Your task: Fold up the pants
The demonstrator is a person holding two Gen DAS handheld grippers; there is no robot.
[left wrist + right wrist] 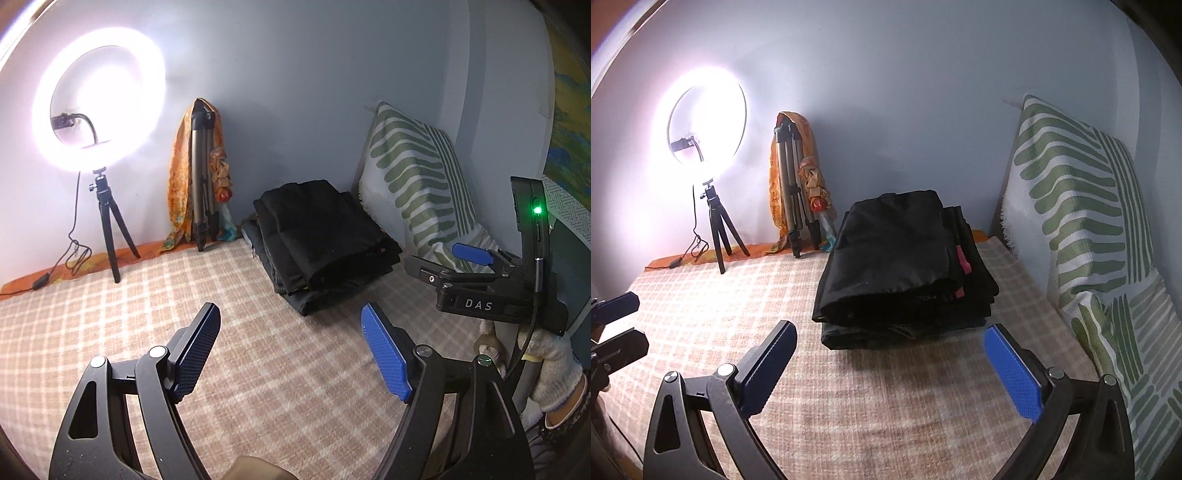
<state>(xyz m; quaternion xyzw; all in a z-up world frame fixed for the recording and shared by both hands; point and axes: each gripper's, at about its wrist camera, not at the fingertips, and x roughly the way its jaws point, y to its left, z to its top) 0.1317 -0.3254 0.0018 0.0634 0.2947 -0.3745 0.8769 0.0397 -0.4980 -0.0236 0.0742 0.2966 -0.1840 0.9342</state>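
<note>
A stack of folded dark pants (325, 240) lies on the checked bed cover (147, 314) near the far wall; it also shows in the right wrist view (905, 266), with a red tag on its right side. My left gripper (291, 350) is open and empty, held above the cover in front of the stack. My right gripper (890, 369) is open and empty, just short of the stack's near edge. The right gripper also shows in the left wrist view (476, 266), held by a gloved hand (550, 369). The left gripper's fingers (617, 306) show at the left edge of the right wrist view.
A lit ring light on a small tripod (99, 110) stands at the far left with a cable trailing on the bed. A folded tripod draped in orange cloth (201, 177) leans on the wall. A green-striped pillow (1082, 229) leans at the right.
</note>
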